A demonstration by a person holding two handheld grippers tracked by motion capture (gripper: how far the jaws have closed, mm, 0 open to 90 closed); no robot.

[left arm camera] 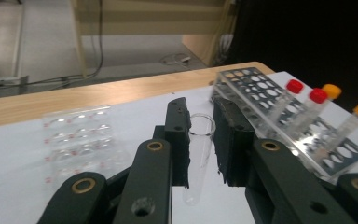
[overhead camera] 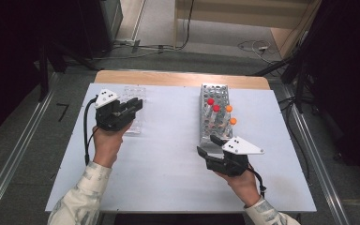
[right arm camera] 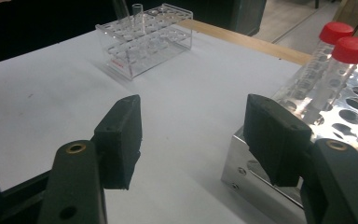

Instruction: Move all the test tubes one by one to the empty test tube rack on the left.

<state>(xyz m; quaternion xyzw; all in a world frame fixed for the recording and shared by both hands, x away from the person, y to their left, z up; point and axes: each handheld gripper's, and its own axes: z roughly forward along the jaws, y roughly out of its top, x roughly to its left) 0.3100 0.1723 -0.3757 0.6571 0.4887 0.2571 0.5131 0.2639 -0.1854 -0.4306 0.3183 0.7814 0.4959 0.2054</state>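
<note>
**Bare glass tube held high, with two racks in reach**

The left gripper (left arm camera: 200, 140) was clamped on an uncapped clear test tube (left arm camera: 198, 158), held above the desk (overhead camera: 168, 154) beside the clear plastic rack (overhead camera: 134, 110). My judgement: the tube could slip through the pads, being smooth glass gripped at mid-length (and apparently tilted), or knock the rack's rim if lowered off-centre. The right gripper (right arm camera: 193, 140) stood open and empty just beside the metal rack (overhead camera: 214, 112) of red- and orange-capped tubes (overhead camera: 211, 101); a careless swing might nudge it. The desk was white-topped with a wooden far edge; beyond lay grey floor, loose cables and dark surroundings.
</note>
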